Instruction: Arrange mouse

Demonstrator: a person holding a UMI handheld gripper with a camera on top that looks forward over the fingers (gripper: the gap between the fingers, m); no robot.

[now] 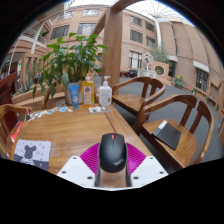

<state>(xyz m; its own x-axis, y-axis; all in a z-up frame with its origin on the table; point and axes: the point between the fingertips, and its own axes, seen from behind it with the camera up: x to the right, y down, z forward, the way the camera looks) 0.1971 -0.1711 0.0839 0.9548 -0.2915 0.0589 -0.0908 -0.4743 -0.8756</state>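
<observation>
1. A patterned black-and-white card (32, 151) is seen lying on the wooden table (70, 130), left of the fingers.
2. A potted plant (66, 58) and bottles (96, 93) are set at the table's far end.
3. The black mouse (112, 152) is clamped between the gripper (112, 160) pads, which press on both its sides.
4. Wooden chairs (175, 125) are placed to the right.
</observation>
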